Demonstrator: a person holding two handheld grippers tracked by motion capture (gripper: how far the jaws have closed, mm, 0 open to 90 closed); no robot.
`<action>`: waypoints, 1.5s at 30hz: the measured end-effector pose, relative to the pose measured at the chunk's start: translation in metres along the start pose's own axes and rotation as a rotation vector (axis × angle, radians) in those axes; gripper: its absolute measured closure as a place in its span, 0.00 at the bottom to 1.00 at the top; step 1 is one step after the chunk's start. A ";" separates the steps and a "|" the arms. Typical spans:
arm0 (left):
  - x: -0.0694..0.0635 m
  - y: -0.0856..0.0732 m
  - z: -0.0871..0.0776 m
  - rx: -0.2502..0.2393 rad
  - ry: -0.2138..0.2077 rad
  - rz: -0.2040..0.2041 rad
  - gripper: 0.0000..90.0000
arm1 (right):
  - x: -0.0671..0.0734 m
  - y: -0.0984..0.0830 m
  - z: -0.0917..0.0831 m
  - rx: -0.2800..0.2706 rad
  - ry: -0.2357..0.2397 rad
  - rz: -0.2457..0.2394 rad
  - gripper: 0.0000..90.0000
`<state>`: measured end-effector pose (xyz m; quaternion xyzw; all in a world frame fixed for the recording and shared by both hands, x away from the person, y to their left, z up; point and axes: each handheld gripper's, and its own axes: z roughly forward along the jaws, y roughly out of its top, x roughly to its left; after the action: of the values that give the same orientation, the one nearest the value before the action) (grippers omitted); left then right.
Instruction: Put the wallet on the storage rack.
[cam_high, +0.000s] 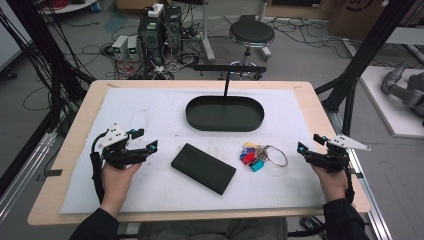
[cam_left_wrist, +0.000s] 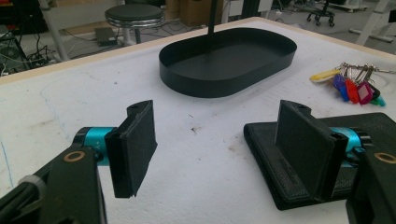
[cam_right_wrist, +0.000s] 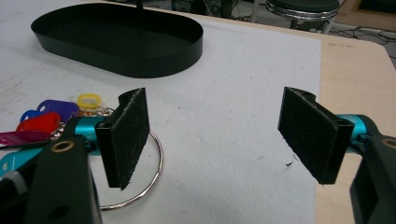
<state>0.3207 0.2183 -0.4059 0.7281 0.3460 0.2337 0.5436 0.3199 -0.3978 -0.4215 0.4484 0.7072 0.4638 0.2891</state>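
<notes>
Two hands come in from the table's near edge, each holding a gripper with its jaws spread wide and nothing between them; the left gripper (cam_high: 141, 139) hovers over the white mat (cam_high: 150, 112) just left of a flat black case (cam_high: 203, 168), and the right gripper (cam_high: 311, 142) hangs near the mat's right edge, beside a bunch of keys (cam_high: 256, 155) with coloured tags; case and keys lie apart in the middle of the mat, in front of an empty black oval tray (cam_high: 225, 113) on a stand; by the look of it, the work is at its reaching stage, nothing yet grasped; the next move would call for each gripper to close in, straddle its nearest thing and clamp firmly before lifting toward the tray.
</notes>
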 end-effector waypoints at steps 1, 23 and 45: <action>0.000 0.000 0.001 0.002 -0.006 0.000 0.32 | 0.000 0.000 0.000 -0.002 -0.002 0.002 0.28; -0.007 -0.005 0.023 0.075 -0.034 -0.020 0.37 | 0.000 -0.003 0.000 0.010 0.006 0.019 0.39; -0.019 -0.009 0.051 0.163 -0.155 -0.056 0.41 | 0.005 -0.007 0.007 0.072 0.055 0.015 0.46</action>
<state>0.3430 0.1734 -0.4297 0.7760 0.3410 0.1327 0.5138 0.3211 -0.3921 -0.4306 0.4510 0.7279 0.4523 0.2495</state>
